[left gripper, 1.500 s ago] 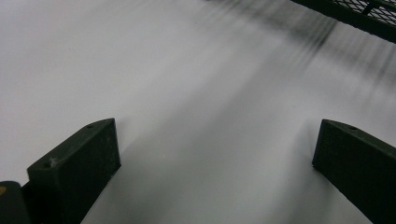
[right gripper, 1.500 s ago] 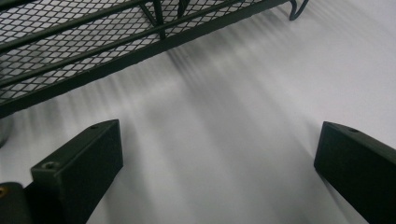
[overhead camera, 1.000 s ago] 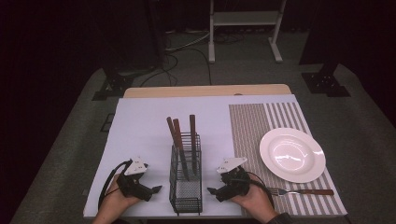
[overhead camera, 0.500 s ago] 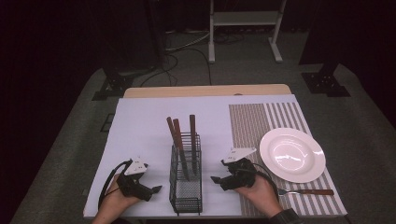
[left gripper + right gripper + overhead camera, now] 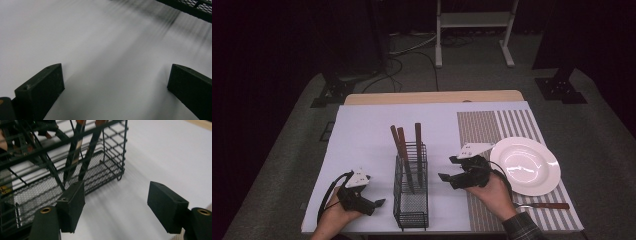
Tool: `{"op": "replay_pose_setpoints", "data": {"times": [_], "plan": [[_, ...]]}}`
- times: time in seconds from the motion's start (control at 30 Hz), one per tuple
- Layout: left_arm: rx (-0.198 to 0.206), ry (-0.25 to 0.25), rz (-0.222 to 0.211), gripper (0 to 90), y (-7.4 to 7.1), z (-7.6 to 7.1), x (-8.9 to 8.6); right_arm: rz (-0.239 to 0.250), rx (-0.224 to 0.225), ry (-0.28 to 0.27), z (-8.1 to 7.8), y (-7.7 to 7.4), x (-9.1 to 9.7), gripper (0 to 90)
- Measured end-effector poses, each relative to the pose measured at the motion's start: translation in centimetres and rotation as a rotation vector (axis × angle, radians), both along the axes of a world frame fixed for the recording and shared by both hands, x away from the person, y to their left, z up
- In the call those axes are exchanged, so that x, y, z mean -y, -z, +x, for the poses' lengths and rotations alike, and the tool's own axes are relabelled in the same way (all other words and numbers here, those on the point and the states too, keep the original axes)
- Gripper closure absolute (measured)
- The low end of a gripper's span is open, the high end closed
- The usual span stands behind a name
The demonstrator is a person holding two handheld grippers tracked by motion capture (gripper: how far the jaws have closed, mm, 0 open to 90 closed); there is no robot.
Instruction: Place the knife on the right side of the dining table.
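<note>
- White table cover (image 5: 362,130) fills the middle of the high view. The black wire basket (image 5: 412,192) stands at the lower centre with three brown-handled utensils (image 5: 406,150) upright inside. Your left gripper (image 5: 379,202) lies at the lower left, your right gripper (image 5: 444,170) just right of the basket, raised above the cover. A white plate (image 5: 526,165) sits on the striped mat (image 5: 492,130) at the right, a knife (image 5: 544,205) below it.
- Left gripper view: your jaws stand wide apart and hold nothing, over the white cover; the basket edge (image 5: 190,10) is in the upper right corner.
- Right gripper view: your jaws are also wide apart and empty; the basket (image 5: 62,167) is in the upper left, near the left jaw.
</note>
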State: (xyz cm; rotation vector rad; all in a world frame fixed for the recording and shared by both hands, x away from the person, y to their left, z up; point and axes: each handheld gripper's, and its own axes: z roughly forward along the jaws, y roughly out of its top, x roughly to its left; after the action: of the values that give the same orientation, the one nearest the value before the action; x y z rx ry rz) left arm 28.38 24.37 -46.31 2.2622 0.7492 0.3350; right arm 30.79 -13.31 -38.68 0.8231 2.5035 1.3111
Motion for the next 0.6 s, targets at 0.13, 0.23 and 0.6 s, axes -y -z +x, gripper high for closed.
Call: {"op": "replay_pose_setpoints", "data": {"times": [0.13,0.23,0.6], "plan": [[0.000,-0.001,-0.003,0.0,0.0,0.0,0.0,0.030,0.014,0.001,0.3,-1.1,0.0,29.5],[0.000,0.001,0.001,0.0,0.0,0.0,0.0,0.061,0.016,-0.003,0.5,-2.0,0.0,29.5],[-0.001,-0.001,-0.003,0.0,0.0,0.0,0.0,0.151,0.029,-0.031,1.4,-4.6,-0.3,29.3]]}}
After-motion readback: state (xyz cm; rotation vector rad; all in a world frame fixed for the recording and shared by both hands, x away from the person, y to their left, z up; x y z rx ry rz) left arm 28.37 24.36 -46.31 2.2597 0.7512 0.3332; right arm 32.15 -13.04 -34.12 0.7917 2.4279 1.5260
